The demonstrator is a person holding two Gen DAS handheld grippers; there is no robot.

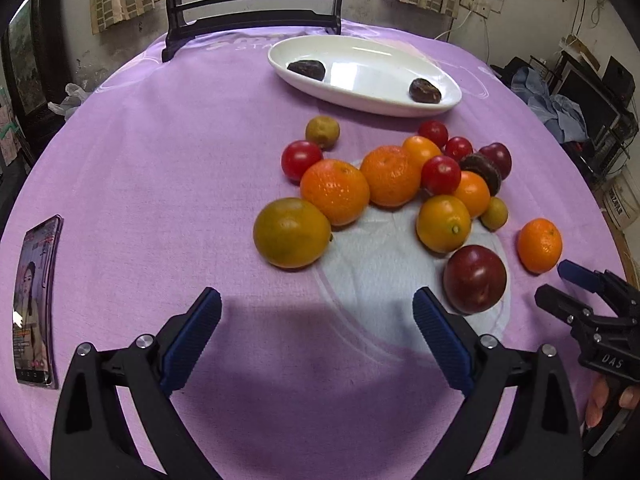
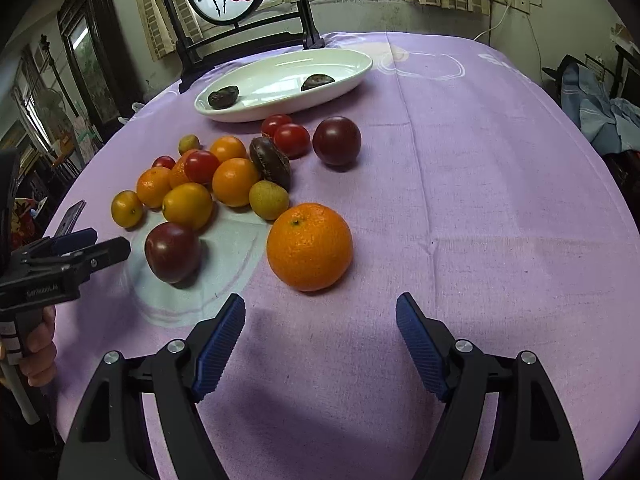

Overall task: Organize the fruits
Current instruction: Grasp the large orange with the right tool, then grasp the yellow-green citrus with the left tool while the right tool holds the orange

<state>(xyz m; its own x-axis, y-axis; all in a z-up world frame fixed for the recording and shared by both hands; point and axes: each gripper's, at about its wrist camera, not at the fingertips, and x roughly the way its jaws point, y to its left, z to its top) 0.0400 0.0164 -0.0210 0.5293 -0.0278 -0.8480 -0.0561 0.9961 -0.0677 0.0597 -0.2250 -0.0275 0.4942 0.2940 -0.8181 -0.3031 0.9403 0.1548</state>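
From the left wrist, the left gripper (image 1: 318, 312) hovers spread wide and empty over the purple tablecloth (image 1: 160, 184). The dark plum (image 1: 475, 278) lies just beyond its right finger, the fruit pile (image 1: 396, 176) farther off, the white oval dish (image 1: 362, 76) at the far side with two dark fruits inside.

From the right wrist, the right gripper (image 2: 320, 326) is likewise spread and empty. The big orange (image 2: 310, 246) sits just ahead, slightly left of centre, nearer to this gripper. Being round, it offers no long axis to align with.

My left camera looks low across the table (image 1: 160, 168) toward the plate (image 1: 360, 98) at one o'clock; my right sees the plate (image 2: 256, 114) at eleven. Both share the fruit pile (image 1: 392, 176) close ahead.
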